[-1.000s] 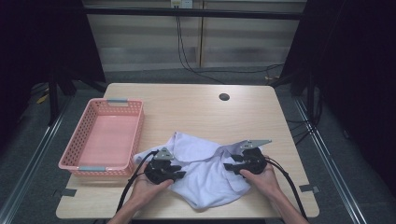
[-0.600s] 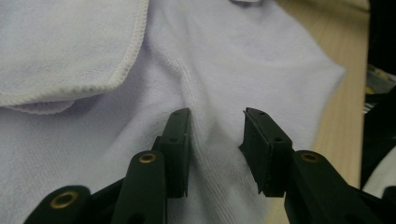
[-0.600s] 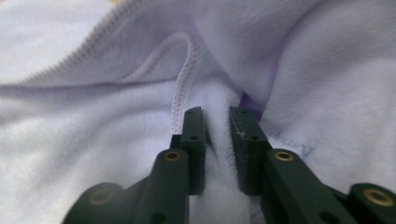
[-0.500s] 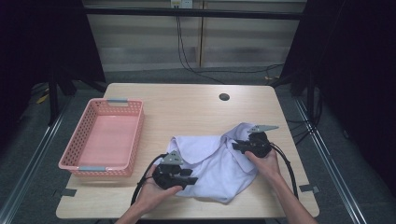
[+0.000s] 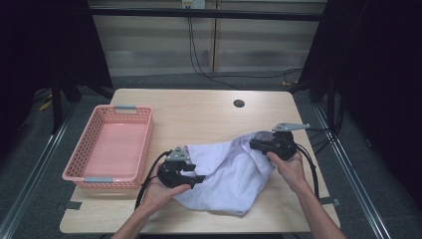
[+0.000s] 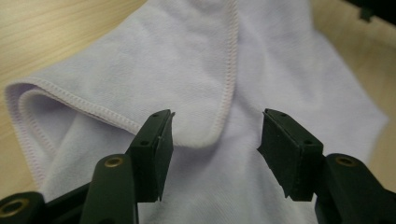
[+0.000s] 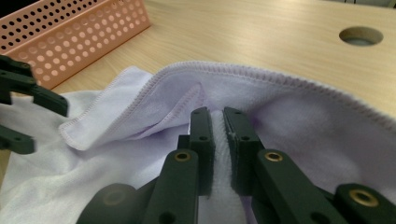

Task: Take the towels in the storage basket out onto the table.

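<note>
A pale lavender cloth [image 5: 229,174] with a stitched hem lies rumpled on the wooden table [image 5: 199,117], near its front edge. My right gripper [image 5: 255,144] is shut on a fold of the cloth [image 7: 303,121] and holds that corner raised off the table. Its jaws [image 7: 218,122] pinch a white ridge of fabric. My left gripper [image 5: 198,174] sits at the cloth's left edge. It is open [image 6: 215,140], and a hemmed corner of the cloth [image 6: 205,84] lies just beyond the gap between its jaws.
A pink perforated basket [image 5: 144,144] stands empty at the table's left, its wall also seen in the right gripper view [image 7: 70,32]. A round cable hole [image 5: 239,103] sits at the back of the tabletop. Cables trail from both grippers toward the front edge.
My right gripper has carried its corner of the cloth to the right and away from me, stretching the cloth out. My left gripper has stayed at the cloth's left edge, shifting slightly.
</note>
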### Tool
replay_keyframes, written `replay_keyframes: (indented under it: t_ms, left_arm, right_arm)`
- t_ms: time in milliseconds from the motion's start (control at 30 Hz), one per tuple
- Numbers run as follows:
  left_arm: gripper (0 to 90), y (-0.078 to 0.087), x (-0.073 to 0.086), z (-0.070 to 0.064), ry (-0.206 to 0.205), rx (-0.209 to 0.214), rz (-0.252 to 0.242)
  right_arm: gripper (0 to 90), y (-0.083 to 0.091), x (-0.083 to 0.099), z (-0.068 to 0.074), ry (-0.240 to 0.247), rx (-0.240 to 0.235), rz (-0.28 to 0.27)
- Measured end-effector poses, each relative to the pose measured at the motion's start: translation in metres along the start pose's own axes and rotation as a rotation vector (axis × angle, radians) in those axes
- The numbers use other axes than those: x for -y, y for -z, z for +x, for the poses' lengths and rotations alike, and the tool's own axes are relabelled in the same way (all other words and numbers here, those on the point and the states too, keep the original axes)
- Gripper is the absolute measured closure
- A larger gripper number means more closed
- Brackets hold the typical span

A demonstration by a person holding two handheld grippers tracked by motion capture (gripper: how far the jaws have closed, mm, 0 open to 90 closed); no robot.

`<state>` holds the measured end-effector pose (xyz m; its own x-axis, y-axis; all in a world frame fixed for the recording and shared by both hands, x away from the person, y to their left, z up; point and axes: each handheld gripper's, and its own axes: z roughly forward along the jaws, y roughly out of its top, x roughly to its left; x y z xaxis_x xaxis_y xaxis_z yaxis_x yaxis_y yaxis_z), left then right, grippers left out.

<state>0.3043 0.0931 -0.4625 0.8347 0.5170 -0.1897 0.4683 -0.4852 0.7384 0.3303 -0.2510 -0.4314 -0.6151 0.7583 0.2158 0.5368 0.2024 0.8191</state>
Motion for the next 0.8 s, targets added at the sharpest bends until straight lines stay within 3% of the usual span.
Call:
replay_keyframes:
  t_ms: [67, 133, 167, 200, 233, 267, 300, 333, 367, 400, 433, 467, 500, 567, 667, 700, 800]
  left_arm:
    - [42.4, -0.009, -0.004, -0.001, 0.016, 0.011, 0.015]
    - [42.8, -0.019, -0.006, -0.004, 0.002, -0.007, 0.036]
    - [45.9, -0.029, -0.006, -0.002, 0.002, -0.028, 0.071]
    - [50.1, -0.029, -0.006, -0.002, 0.002, -0.028, 0.071]
    - [50.1, -0.033, -0.006, -0.001, 0.012, -0.059, 0.102]
    - [56.0, -0.035, -0.006, 0.000, 0.027, -0.066, 0.115]
    - [65.5, -0.035, -0.006, 0.000, 0.016, -0.095, 0.128]
    - [76.5, -0.035, -0.007, 0.001, 0.030, -0.096, 0.122]
    - [88.1, -0.029, -0.009, 0.007, 0.068, -0.074, 0.084]
    - [90.0, -0.029, -0.009, 0.007, 0.068, -0.074, 0.084]
    - [90.0, -0.018, -0.010, 0.015, 0.115, 0.003, 0.017]
    - [90.0, -0.018, -0.010, 0.015, 0.115, 0.003, 0.017]
    - [90.0, -0.010, -0.010, 0.018, 0.119, -0.001, -0.019]
    - [90.0, 0.002, -0.011, 0.023, 0.127, 0.035, -0.058]
    - [89.2, 0.012, -0.011, 0.021, 0.083, 0.054, -0.081]
    - [83.9, 0.015, -0.009, 0.019, 0.054, 0.080, -0.078]
    - [80.8, 0.015, -0.004, 0.017, 0.048, 0.092, -0.067]
  right_arm:
    - [83.3, -0.001, -0.003, 0.003, 0.009, -0.011, -0.001]
    - [82.8, -0.002, -0.003, 0.005, 0.012, -0.023, -0.003]
    - [82.2, -0.002, -0.002, 0.008, 0.011, -0.042, -0.005]
    - [82.2, -0.002, -0.002, 0.008, 0.011, -0.042, -0.005]
    - [81.3, -0.002, -0.001, 0.008, 0.016, -0.046, -0.003]
    - [80.1, -0.001, -0.001, 0.009, 0.015, -0.051, -0.007]
    - [79.6, 0.000, 0.000, 0.010, 0.017, -0.058, -0.006]
    - [78.6, 0.001, 0.001, 0.010, 0.017, -0.051, 0.002]
    - [77.1, 0.003, 0.002, 0.009, 0.016, -0.051, 0.009]
    - [77.0, 0.004, 0.003, 0.008, 0.011, -0.047, 0.012]
    - [75.7, 0.005, 0.005, 0.006, 0.009, -0.043, 0.015]
    - [75.7, 0.005, 0.005, 0.006, 0.009, -0.043, 0.015]
    - [72.2, 0.006, 0.007, 0.005, 0.007, -0.039, 0.015]
    - [66.2, 0.007, 0.012, 0.004, 0.008, -0.020, 0.019]
    - [66.5, 0.008, 0.015, 0.004, 0.006, -0.025, -0.008]
    - [65.4, 0.004, 0.015, 0.006, 0.014, -0.036, -0.013]
    - [64.4, -0.003, 0.015, 0.007, 0.021, -0.036, -0.004]
